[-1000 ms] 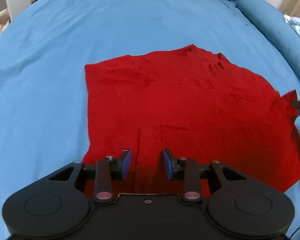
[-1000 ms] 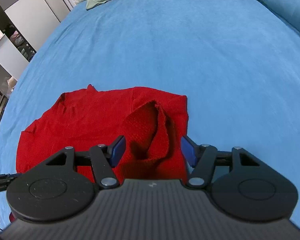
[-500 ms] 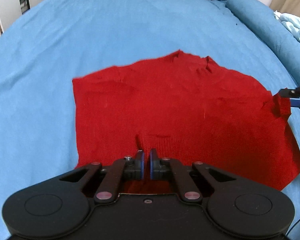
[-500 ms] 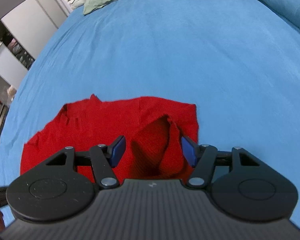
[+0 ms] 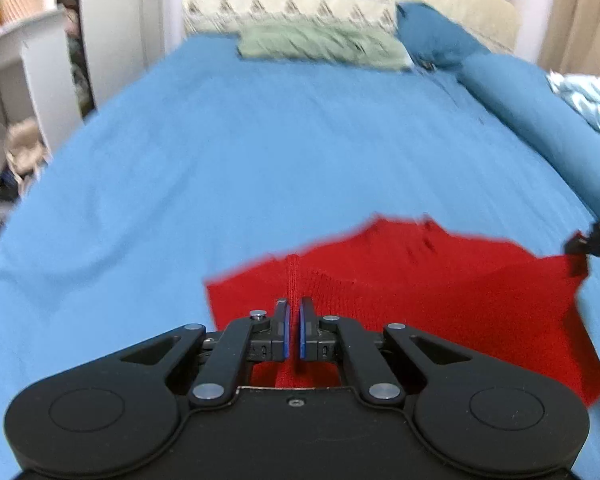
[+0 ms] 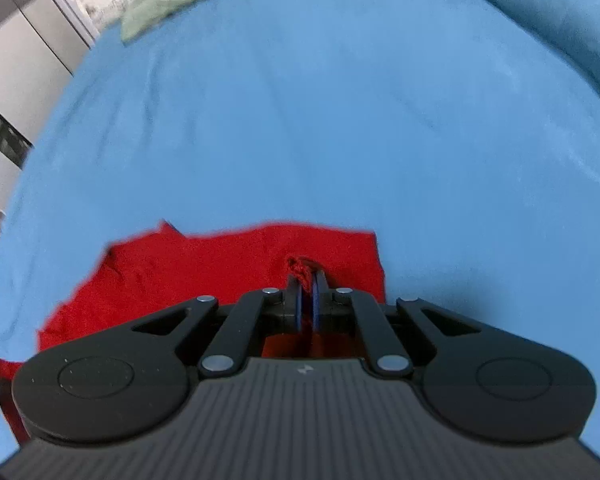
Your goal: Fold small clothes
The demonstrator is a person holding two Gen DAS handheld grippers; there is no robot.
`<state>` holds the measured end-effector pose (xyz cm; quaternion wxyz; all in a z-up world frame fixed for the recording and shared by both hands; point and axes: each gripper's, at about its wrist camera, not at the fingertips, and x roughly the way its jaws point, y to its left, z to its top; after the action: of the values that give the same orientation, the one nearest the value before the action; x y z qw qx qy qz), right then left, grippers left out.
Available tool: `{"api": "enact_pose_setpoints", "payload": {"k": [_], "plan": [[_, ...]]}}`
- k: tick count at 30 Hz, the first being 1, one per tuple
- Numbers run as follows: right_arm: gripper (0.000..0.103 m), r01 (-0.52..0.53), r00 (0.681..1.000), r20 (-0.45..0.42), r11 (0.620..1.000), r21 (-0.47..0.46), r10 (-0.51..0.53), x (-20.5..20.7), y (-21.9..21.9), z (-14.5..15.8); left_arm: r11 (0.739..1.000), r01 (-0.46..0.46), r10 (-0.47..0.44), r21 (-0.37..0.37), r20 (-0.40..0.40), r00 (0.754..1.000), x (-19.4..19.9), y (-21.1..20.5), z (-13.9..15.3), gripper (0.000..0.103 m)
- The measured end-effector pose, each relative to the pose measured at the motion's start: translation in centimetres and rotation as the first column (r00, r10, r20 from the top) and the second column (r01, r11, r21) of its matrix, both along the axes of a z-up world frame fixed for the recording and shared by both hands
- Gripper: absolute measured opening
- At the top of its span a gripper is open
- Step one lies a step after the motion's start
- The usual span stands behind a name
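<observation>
A small red knitted garment (image 5: 440,280) lies on the blue bedsheet (image 5: 280,152), its near edge lifted. My left gripper (image 5: 294,322) is shut on a pinched fold of that edge. My right gripper (image 6: 307,300) is shut on a bunched fold at the garment's (image 6: 220,264) other near corner. The right gripper's tip also shows at the right edge of the left wrist view (image 5: 596,238), holding the red corner up. The cloth under both grippers is hidden by their bodies.
A green pillow (image 5: 320,44) and a dark blue pillow (image 5: 432,32) lie at the head of the bed. A blue bolster (image 5: 540,120) runs along the right side. White shelves (image 5: 28,80) stand left of the bed. Wardrobe doors (image 6: 16,52) stand far left.
The right gripper closed on the red fold. Both grippers have lifted and tilted up, raising the garment's near edge; more of the room's far end is in view.
</observation>
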<state>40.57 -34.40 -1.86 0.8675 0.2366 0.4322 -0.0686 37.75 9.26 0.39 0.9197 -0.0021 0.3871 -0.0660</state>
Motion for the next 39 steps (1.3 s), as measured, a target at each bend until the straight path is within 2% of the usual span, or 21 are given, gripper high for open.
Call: {"api": "enact_pose_setpoints", "payload": {"k": [2,5,8,11,12,13,14,15,16,17,18,19,21,23,25,29,31,34,39], "plan": [[0.02,0.049,0.999,0.022,0.998,0.041,-0.05,0.6,-0.6,0.9,0.999,-0.033,0.032,0.019,0.043,0.999,1.3,0.8,0.6,0.004],[0.02,0.137,0.989,0.037,0.988,0.077,-0.14,2.4,-1.0,0.7,0.996,-0.081,0.076,0.049,0.089,0.993,4.3,1.3,-0.1,0.004],[0.021,0.167,0.985,0.035,0.985,0.045,-0.169,4.9,-0.4,-1.6,0.993,-0.09,0.08,0.08,0.118,0.99,7.3,0.7,-2.8,0.004],[0.025,0.176,0.984,-0.002,0.984,-0.026,-0.176,6.3,0.6,-4.0,0.989,-0.075,0.063,0.125,0.1,0.993,9.0,-0.4,-5.4,0.004],[0.031,0.168,0.986,0.006,0.985,-0.035,-0.168,6.4,0.6,-4.3,0.989,-0.073,0.061,0.13,0.095,0.994,9.0,-0.4,-5.9,0.005],[0.047,0.161,0.987,0.018,0.986,-0.045,-0.16,6.2,0.7,-4.2,0.987,-0.073,0.061,0.142,0.091,0.994,9.1,-0.5,-6.2,0.005],[0.067,0.16,0.987,0.042,0.985,-0.061,-0.157,5.6,0.7,-3.8,0.985,-0.077,0.063,0.156,0.092,0.994,9.0,-0.6,-6.3,0.006],[0.074,0.15,0.987,0.076,0.986,-0.073,-0.145,4.8,0.5,-3.4,0.983,-0.084,0.069,0.162,0.095,0.993,8.7,-0.3,-6.1,0.014],[0.077,0.121,0.987,0.12,0.989,-0.09,-0.11,3.6,0.6,-2.6,0.982,-0.1,0.084,0.162,0.101,0.991,8.2,0.1,-5.6,0.015],[0.077,0.08,0.987,0.147,0.99,-0.118,-0.062,2.5,1.0,-1.8,0.98,-0.121,0.105,0.157,0.107,0.989,7.8,0.3,-5.1,0.016],[0.078,0.041,0.987,0.158,0.989,-0.145,-0.018,1.4,1.5,-1.3,0.977,-0.152,0.135,0.147,0.115,0.984,6.9,0.8,-4.2,0.023],[0.078,-0.016,0.986,0.161,0.984,-0.178,0.045,0.0,2.3,-0.9,0.976,-0.171,0.156,0.131,0.118,0.981,6.0,1.1,-3.4,0.025],[0.079,-0.109,0.978,0.153,0.971,-0.213,0.144,-2.5,3.6,-0.9,0.981,-0.175,0.166,0.085,0.103,0.981,3.6,1.2,-2.1,0.026],[0.079,-0.187,0.967,0.128,0.953,-0.237,0.221,-4.7,4.9,-1.7,0.986,-0.155,0.152,0.063,0.051,0.987,1.4,0.7,-2.0,0.033],[0.079,-0.245,0.956,0.092,0.933,-0.263,0.277,-5.6,6.5,-3.3,0.992,-0.117,0.118,0.041,-0.019,0.993,-0.8,-0.1,-3.1,0.039],[0.079,-0.254,0.963,0.017,0.93,-0.267,0.268,-6.8,6.8,-7.0,0.994,-0.102,0.106,0.034,-0.159,0.982,-2.5,-0.8,-7.6,0.039],[0.079,-0.226,0.973,-0.006,0.94,-0.256,0.232,-6.8,6.4,-8.5,0.991,-0.128,0.132,0.029,-0.191,0.973,-2.8,-0.5,-9.3,0.04],[0.079,-0.207,0.976,0.018,0.952,-0.227,0.216,-7.0,6.1,-9.0,0.988,-0.155,0.151,-0.01,-0.177,0.973,-3.1,-0.1,-9.6,0.042],[0.08,-0.225,0.973,0.003,0.945,-0.236,0.232,-6.8,5.8,-8.1,0.988,-0.151,0.153,0.023,-0.193,0.969,-2.8,-0.4,-8.5,0.041]]}}
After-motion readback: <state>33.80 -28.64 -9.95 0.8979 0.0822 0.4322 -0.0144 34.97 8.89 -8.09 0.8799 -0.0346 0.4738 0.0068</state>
